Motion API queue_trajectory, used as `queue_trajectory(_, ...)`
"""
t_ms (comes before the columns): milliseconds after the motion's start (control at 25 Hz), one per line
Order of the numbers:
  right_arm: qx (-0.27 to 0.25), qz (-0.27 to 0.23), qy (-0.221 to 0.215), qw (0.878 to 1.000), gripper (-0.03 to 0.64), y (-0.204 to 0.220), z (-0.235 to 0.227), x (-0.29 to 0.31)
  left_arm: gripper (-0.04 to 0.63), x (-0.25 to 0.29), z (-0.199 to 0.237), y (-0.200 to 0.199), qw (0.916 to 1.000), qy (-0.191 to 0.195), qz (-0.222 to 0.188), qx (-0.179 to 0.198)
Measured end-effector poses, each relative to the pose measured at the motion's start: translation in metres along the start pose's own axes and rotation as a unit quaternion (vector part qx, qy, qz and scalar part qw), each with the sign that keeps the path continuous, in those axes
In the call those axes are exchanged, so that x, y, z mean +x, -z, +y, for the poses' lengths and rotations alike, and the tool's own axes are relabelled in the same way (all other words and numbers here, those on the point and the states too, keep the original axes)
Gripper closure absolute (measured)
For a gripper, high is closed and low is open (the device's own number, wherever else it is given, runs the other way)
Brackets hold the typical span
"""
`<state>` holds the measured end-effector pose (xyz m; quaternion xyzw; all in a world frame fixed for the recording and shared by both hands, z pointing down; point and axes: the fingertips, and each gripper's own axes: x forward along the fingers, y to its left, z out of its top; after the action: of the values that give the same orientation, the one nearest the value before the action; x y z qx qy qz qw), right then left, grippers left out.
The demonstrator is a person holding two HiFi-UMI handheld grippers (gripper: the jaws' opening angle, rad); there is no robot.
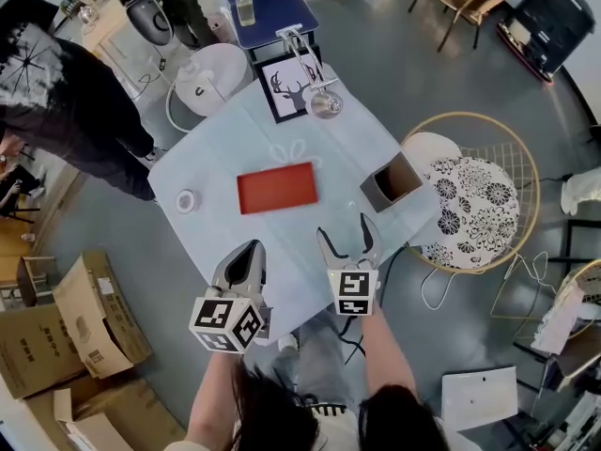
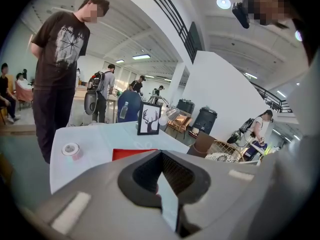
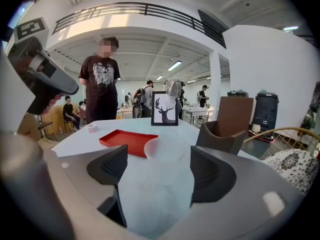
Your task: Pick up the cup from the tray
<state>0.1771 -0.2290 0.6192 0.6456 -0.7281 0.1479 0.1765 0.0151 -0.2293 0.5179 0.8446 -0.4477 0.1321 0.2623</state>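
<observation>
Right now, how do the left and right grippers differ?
The left gripper has its jaws together; the right gripper has its jaws wide apart. The left gripper has nothing between its jaws; the right gripper frames a translucent cup standing on the table, pads clear of it. Shared: both hover at the table's near edge, pointing toward the red tray.

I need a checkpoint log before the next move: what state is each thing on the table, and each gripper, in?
left gripper: shut, empty.
right gripper: open, grips nothing.
clear plastic cup: upright on the table, off the tray, between the right jaws, untouched.
red tray: flat, empty.
brown box: upright, top open.
deer picture frame: standing.
tape roll: lying flat.
</observation>
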Motion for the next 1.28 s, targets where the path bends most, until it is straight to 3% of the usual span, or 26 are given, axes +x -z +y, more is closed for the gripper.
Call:
queue_trajectory(480,0.002,-0.031,0.022,0.999,0.23,-0.052,0.0,-0.051,0.595,-0.025,-0.013,-0.022,0.9997,0.012,-0.021,0.011)
queue_trajectory(600,-0.001,-0.029,0.03,0.999,0.285,-0.065,0.006,-0.06,0.595,-0.034,-0.016,-0.031,0.9992,0.018,-0.031,0.017)
queue_trajectory(680,0.001,-0.029,0.042,0.999,0.404,-0.075,0.008,-0.064,0.595,-0.038,-0.018,-0.037,0.9987,0.023,-0.037,0.026)
queue_trajectory(920,-0.003,-0.073,0.076,0.994,0.591,-0.116,0.017,-0.091,0.595,-0.056,-0.026,-0.056,0.997,0.035,-0.064,0.027)
queue_trajectory(1160,-0.012,-0.098,0.06,0.993,0.591,-0.144,0.043,-0.112,0.595,-0.08,-0.035,-0.061,0.9944,0.033,-0.078,0.064)
queue_trajectory(1280,-0.019,-0.096,0.051,0.994,0.591,-0.147,0.059,-0.126,0.595,-0.091,-0.042,-0.054,0.9939,0.045,-0.078,0.063)
